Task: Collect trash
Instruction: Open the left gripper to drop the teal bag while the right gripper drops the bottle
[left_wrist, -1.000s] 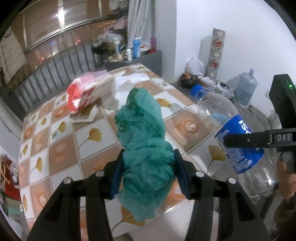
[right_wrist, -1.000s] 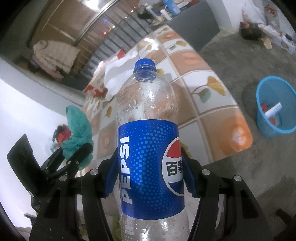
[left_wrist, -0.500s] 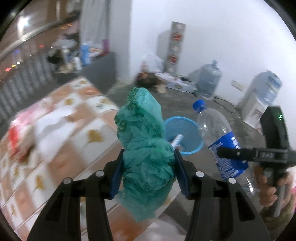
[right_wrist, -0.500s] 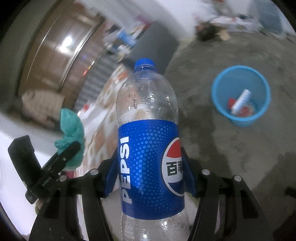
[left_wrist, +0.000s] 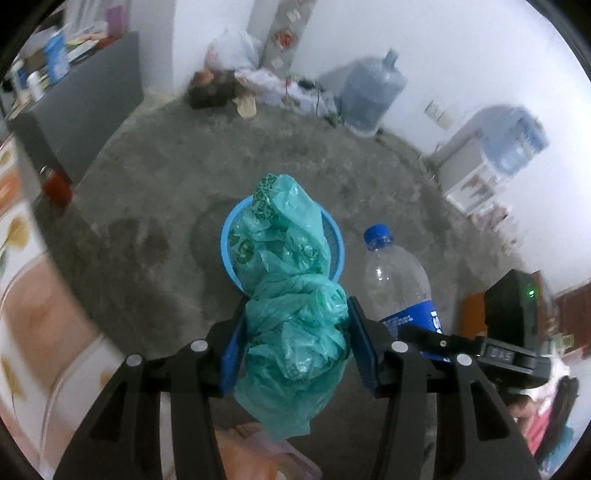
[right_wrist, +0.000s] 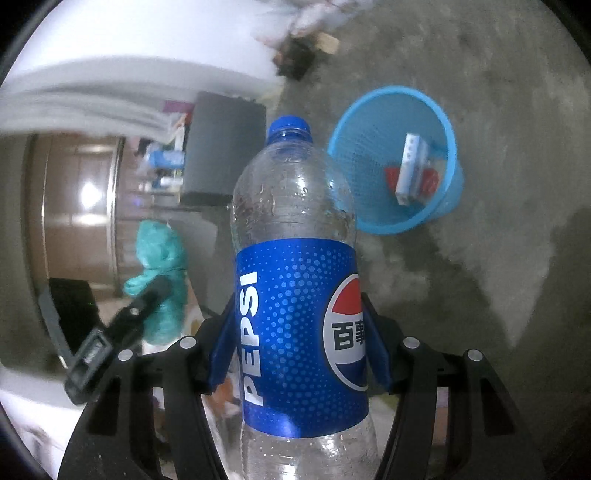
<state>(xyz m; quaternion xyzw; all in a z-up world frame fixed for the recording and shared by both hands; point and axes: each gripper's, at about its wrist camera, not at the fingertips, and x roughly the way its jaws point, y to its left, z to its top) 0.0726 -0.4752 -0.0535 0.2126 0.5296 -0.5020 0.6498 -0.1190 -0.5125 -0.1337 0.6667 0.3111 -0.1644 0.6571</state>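
1. Looking down past my fingers, I see a rough grey concrete floor (left_wrist: 155, 192) with darker damp-looking patches, white walls behind it, and a dark grey cabinet (left_wrist: 74, 110) at the left edge of the left view.
2. Against the far wall stand a big translucent water jug (left_wrist: 373, 92) and a white dispenser (left_wrist: 491, 155) with a second jug on top; clutter lies along the wall, too blurred to name.
3. A tiled tabletop (left_wrist: 22, 295) with leaf prints is cut off at the left of that view and smeared by blur.
4. My left gripper (left_wrist: 293, 343) pinches a crumpled green plastic bag (left_wrist: 291, 295) between its blue pads; the thin, wrinkled film bulges above and below them.
5. That bag hangs over the blue basket (left_wrist: 338, 254) and hides most of it from the left camera.
6. My right gripper (right_wrist: 299, 347) clamps a clear Pepsi bottle (right_wrist: 295, 295) by its blue label, cap pointing away; droplets cling inside the plastic.
7. From the right view the basket (right_wrist: 439, 122), a round mesh-walled tub, sits on the floor beyond the bottle's cap, holding a pale tube-like piece and red scraps I cannot identify.
8. The bottle's base is cut off by the frame.
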